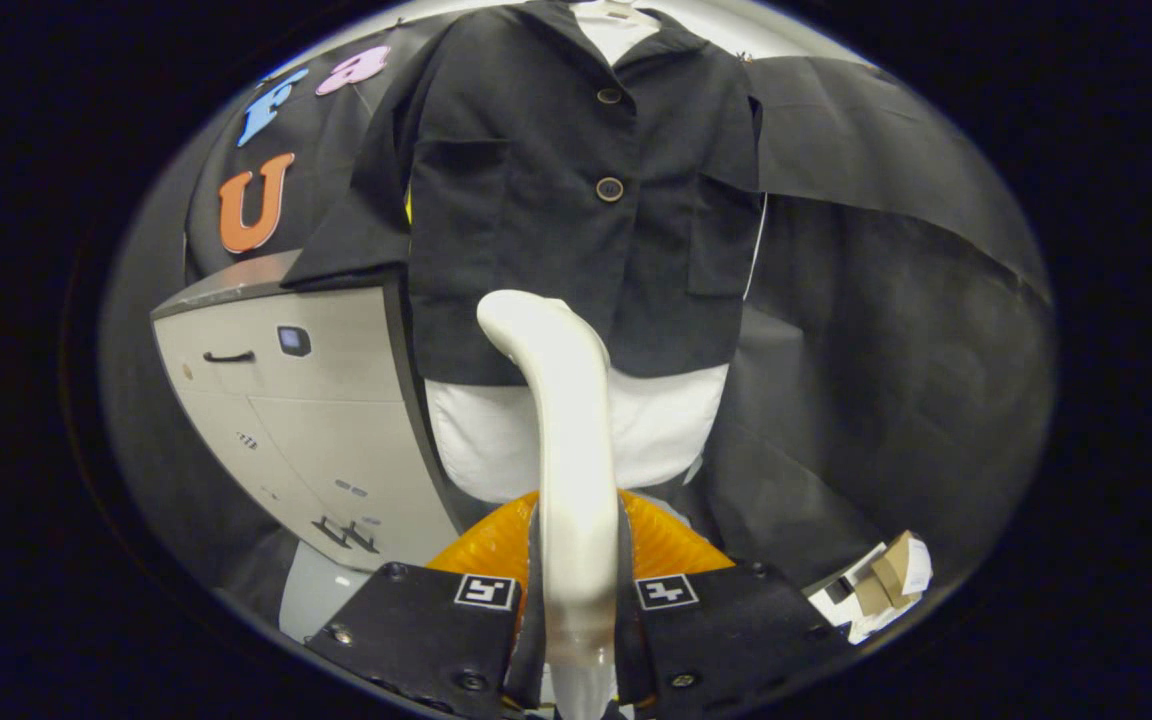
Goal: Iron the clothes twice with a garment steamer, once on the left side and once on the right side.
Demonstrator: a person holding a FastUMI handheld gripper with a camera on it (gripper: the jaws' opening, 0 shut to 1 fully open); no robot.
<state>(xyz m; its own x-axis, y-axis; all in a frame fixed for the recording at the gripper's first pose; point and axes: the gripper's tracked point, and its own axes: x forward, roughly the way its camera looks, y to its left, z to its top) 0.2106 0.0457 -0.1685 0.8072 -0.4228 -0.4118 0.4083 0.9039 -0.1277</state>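
Risk of slipping: steamer (pixel 561 420) was a smooth, glossy white handle held low on its shaft, so it looked liable to twist or slide between the fingers (pixel 416 625) if its head dragged on cloth.
Cause of that risk: long reach of the handle above the hold, which would lever against the grip when the head pressed the jacket (pixel 576 200).
Risk of snagging: two buttons (pixel 609 188) sat on the jacket's centre line, just above the steamer's curved head; a stroke run straight up might catch on them.
Risk of a missed side: head stood near the middle of the hem, so a pass begun from there might cover neither the left panel nor the right one cleanly.
Risk of swinging cloth: jacket hung loose over a white garment (pixel 481 440), and a firm push could shove it away instead of smoothing it.
Nearby obstacle: grey cabinet (pixel 286 420) stood just beside the jacket, with one sleeve lying on its top; a wide sweep that way could knock it.
Gripper state: gripper (pixel 576 620) was clamped on the steamer's handle, both fingers pressing its sides.
Hand pose: tool pointed forward and slightly upward at the jacket, held roughly level, the handle rising upright between the fingers.
Steamer head: at the jacket's lower hem; whether it touched the cloth could not be told.
Below the fingers: orange ribbed part (pixel 671 545) showed behind the handle.
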